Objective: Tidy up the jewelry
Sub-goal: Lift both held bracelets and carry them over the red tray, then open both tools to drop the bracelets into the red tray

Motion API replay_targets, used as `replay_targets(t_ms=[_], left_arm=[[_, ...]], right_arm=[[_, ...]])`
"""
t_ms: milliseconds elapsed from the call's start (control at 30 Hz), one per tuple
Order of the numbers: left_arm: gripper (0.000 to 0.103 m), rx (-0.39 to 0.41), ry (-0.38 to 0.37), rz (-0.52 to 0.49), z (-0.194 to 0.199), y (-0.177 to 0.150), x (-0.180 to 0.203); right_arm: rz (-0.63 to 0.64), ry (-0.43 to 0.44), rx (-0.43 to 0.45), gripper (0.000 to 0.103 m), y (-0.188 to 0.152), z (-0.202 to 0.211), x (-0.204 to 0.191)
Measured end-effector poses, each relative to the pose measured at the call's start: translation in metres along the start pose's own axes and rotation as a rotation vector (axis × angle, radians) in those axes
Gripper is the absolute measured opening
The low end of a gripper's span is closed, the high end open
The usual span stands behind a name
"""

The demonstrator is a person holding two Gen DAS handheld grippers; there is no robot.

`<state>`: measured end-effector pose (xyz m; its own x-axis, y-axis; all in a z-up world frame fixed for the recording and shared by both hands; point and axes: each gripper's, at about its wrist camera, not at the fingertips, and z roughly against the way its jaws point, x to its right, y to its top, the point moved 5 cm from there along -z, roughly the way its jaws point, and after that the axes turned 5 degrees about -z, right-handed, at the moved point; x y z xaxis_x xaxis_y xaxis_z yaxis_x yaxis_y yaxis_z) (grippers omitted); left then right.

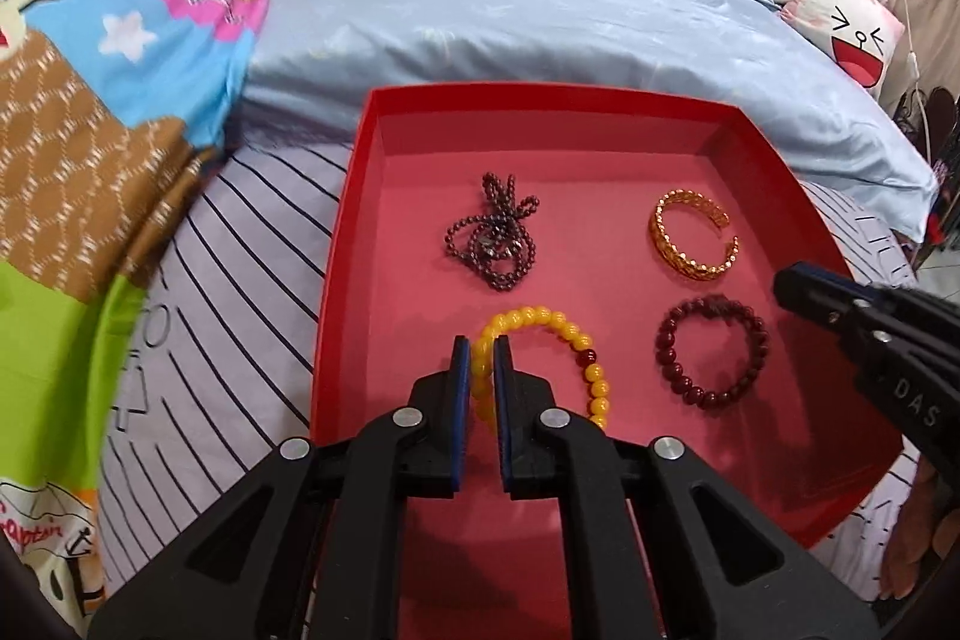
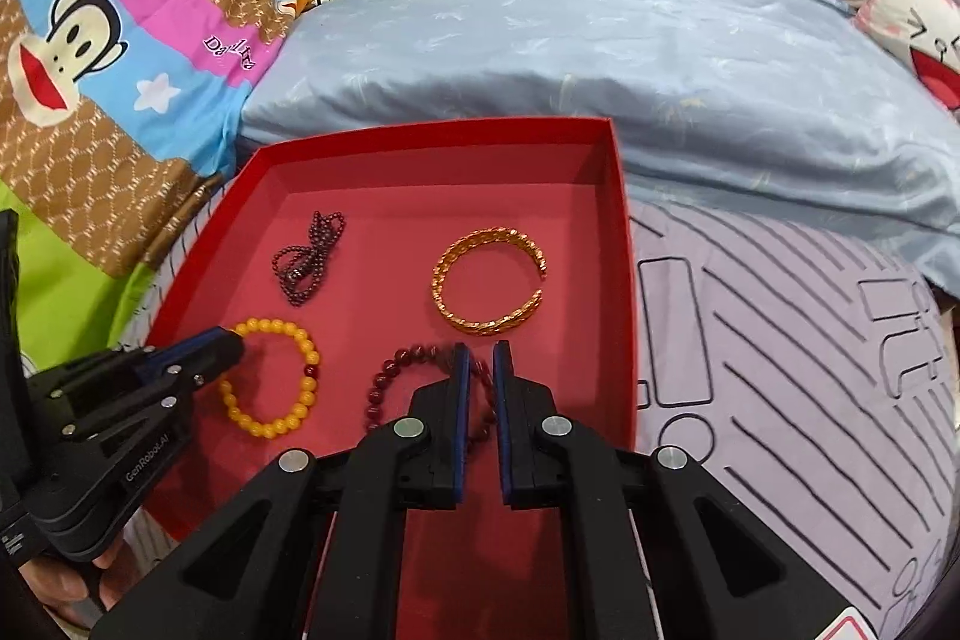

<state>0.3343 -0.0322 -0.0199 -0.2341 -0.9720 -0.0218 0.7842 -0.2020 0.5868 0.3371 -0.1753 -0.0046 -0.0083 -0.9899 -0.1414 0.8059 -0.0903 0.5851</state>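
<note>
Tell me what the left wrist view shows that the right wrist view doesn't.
Left only: the left tool straddling the yellow bracelet, and the whole dark red bracelet.

Right only: the right tool over the dark red bracelet, hiding part of it, and the left tool's side reaching the yellow bracelet.

Both: the red tray, gold cuff, dark bead string, blue pillow.

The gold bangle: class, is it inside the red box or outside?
Inside: the gold bangle lies flat on the red box's floor, within its walls.
</note>
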Motion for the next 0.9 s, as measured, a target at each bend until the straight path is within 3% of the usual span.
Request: replay_targets(t_ms=[67,133,167,367,500,900], left_arm=[[0.012,0.019,0.030,-0.005,0.005,0.000,0.000],[0.034,0.044,0.057,-0.002,0.012,0.002,-0.001],[0.037,0.072,0.081,-0.001,0.019,0.003,-0.002],[0.038,0.113,0.124,-0.026,0.046,0.005,-0.001],[0.048,0.126,0.136,-0.013,0.068,-0.008,-0.004],[0.049,0.077,0.118,-0.004,0.116,-0.099,-0.002]], right_arm=[[0.008,-0.011,0.019,0.025,0.000,0.006,0.001],[0.005,-0.013,0.042,0.036,0.001,0.016,0.001],[0.003,-0.013,0.052,0.040,0.002,0.020,0.000],[0.000,0.000,0.100,0.044,-0.005,0.057,0.000],[-0.011,0.015,0.112,0.046,-0.022,0.081,0.000],[-0.010,-0.001,0.039,0.046,-0.118,0.125,-0.003]])
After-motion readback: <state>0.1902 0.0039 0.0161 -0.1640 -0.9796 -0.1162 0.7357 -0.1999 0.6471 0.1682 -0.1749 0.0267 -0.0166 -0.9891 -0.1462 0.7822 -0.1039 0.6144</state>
